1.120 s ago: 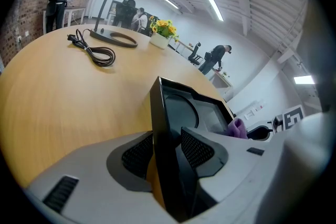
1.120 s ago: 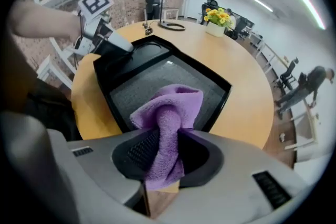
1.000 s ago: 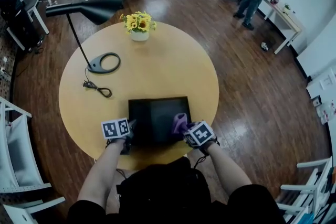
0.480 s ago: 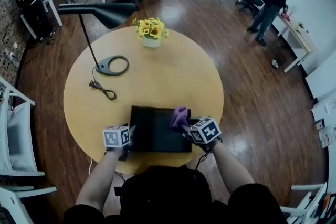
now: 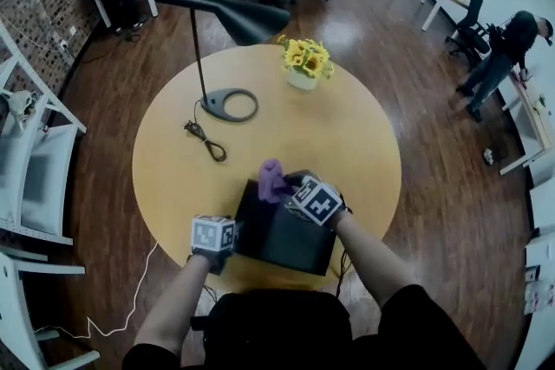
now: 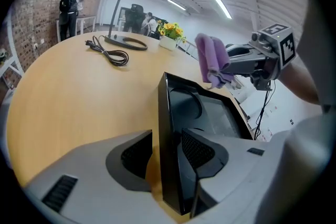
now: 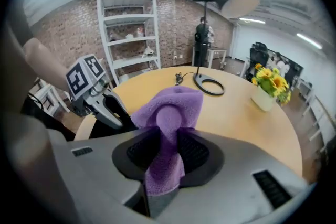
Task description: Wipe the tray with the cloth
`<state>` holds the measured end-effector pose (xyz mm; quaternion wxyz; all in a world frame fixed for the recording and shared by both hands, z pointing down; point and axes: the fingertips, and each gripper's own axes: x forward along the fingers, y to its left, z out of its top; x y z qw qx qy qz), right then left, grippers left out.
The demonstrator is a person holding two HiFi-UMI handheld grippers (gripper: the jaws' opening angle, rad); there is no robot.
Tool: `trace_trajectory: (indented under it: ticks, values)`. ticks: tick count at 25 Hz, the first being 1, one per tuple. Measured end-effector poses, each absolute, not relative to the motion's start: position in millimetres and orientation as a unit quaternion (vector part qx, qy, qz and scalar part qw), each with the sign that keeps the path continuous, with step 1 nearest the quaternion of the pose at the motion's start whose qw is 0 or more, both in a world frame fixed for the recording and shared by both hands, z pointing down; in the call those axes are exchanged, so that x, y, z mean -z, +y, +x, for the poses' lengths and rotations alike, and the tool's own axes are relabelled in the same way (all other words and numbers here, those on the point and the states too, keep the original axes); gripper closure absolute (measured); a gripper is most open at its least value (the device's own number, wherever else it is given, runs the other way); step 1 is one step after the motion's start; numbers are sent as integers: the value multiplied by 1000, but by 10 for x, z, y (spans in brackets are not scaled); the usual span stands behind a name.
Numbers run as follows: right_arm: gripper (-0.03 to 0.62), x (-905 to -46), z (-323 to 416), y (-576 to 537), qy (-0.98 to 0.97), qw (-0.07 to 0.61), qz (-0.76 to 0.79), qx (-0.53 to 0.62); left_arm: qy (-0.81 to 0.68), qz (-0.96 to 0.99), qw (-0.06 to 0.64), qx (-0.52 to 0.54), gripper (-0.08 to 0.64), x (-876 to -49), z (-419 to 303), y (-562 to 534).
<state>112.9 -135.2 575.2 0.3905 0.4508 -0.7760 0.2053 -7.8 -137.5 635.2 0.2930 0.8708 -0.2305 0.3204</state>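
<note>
Tray [image 5: 279, 240]: black and shallow, flat on round wooden table [image 5: 347, 143], near rim standing between jaws of left gripper [image 6: 167, 136]. Straddles that rim with jaws apart. Inner pad close against tray wall, outer pad just off it, sliver of tabletop showing in the gap; no clamp on the rim.

Cloth [image 5: 272, 179]: purple, pinched tight between jaws of right gripper [image 7: 168, 136]. Bunches into a rounded lump just past the fingertips, with a tail trailing back between the pads. Sits ahead and to the right of left gripper, at tray's far corner. Cannot tell whether cloth touches the rim there.

Straight ahead of right gripper, well beyond the cloth: ring-shaped base of black lamp [image 5: 227, 104], coiled cable [image 5: 208, 143] just beside it. Ahead and to the right: yellow flowers [image 5: 303, 61] in a white pot, near table's far edge.
</note>
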Motion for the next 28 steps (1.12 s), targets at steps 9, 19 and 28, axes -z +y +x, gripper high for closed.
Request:
trace_trajectory:
  ticks: [9,19,28]
  values:
    - [459,-6250,622,-1711,-778,527,306,-153,-224,868,298,-327,379,-6400,-50,-1455]
    - [382,-6513,515,-1834,-769,569,233,-174,-211,866,313,-328,382,-6440,-35,-1444]
    - [439,-6542,761,-1764,-798,452,273,-292,-229,851,349,-319,381,-6458,-106,-1452]
